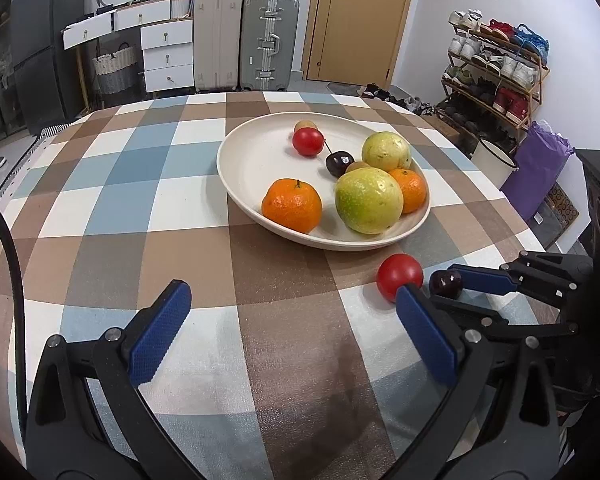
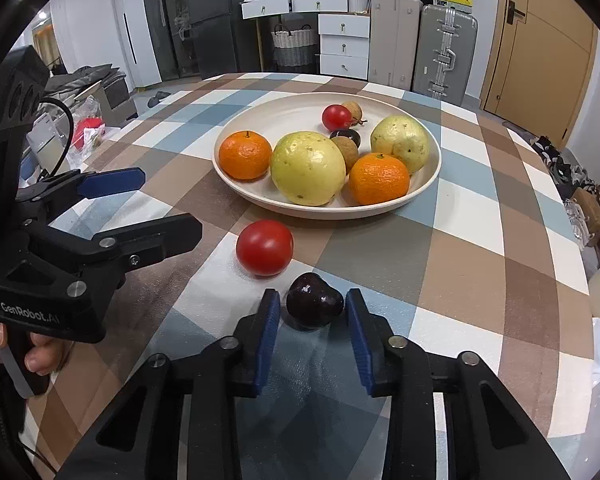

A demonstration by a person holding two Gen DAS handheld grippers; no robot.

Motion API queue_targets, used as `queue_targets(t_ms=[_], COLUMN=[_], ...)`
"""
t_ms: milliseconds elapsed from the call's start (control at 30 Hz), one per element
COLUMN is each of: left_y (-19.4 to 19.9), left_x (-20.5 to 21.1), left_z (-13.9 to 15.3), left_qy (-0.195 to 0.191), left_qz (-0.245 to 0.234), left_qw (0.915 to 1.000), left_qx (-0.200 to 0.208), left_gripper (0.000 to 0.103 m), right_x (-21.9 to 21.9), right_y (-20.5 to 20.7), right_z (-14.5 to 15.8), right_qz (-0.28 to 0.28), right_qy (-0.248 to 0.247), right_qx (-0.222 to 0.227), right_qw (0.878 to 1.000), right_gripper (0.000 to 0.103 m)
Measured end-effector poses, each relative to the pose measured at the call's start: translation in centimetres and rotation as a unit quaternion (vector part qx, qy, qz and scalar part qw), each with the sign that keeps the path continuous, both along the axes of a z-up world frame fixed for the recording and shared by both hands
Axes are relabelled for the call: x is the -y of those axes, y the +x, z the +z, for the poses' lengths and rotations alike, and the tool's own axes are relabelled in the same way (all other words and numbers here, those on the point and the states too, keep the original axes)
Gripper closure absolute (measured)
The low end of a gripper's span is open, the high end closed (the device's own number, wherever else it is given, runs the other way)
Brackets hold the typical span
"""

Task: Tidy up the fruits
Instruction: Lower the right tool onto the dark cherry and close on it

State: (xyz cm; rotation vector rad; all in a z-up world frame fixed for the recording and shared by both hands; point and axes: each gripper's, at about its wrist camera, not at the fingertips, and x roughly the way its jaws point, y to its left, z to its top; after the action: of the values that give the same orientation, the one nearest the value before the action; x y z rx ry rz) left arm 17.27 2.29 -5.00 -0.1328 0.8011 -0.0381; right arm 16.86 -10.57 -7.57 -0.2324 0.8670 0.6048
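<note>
Fruit is mostly sitting in the wide cream shallow bowl (image 2: 424, 190) already, which is resting on the desk covered with a brown, blue and white checked cloth (image 1: 112, 208): two round orange mandarins (image 2: 245, 155), two large yellow-green guavas (image 2: 308, 168), a small red tomato (image 2: 336, 117) toward the far side of the bowl, a dark plum-like fruit (image 2: 345, 135) near the bowl's middle, and two small brown fruits (image 2: 346, 151) are lying inside it. Two pieces are lying outside, on the desk just in front of the bowl's near rim: a round red tomato (image 2: 265, 247) and, a little nearer than it, a glossy dark purple plum (image 2: 314, 305). The right hand-held gripper (image 2: 313, 312) is sitting low at the desk with its blue-padded fingers (image 2: 269, 336) spread on either side of that plum, a narrow gap showing on each side, so it is bracketing the fruit and not pinching it yet. The left hand-held gripper (image 1: 290, 328) is hovering over the desk to the left of the loose tomato, its fingers spread wide and holding nothing. Judging by this, the sorting is looking close to finished; gathering the plum and then the red tomato into the bowl is what is appearing to be left.
</note>
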Motion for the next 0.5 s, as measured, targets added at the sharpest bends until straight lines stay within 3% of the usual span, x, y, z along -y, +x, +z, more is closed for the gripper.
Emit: queue_targets(t_ms=[67,500], left_y=[-0.12,-0.11], left_x=[-0.02,0.74], left_z=[0.00,-0.03], left_qy=[-0.001,0.014], left_qz=[0.000,-0.011], left_qw=[1.0000,0.9998], left_qx=[-0.001,-0.002], left_gripper=[0.001,0.001], right_x=[0.17,0.97], right_y=[-0.08,-0.20], right_z=[-0.02,0.17], right_qz=[-0.003,-0.014], right_qy=[0.005,0.022], right_qx=[0.002,-0.002], right_qw=[1.000,1.000], right_gripper=[0.075,0.075])
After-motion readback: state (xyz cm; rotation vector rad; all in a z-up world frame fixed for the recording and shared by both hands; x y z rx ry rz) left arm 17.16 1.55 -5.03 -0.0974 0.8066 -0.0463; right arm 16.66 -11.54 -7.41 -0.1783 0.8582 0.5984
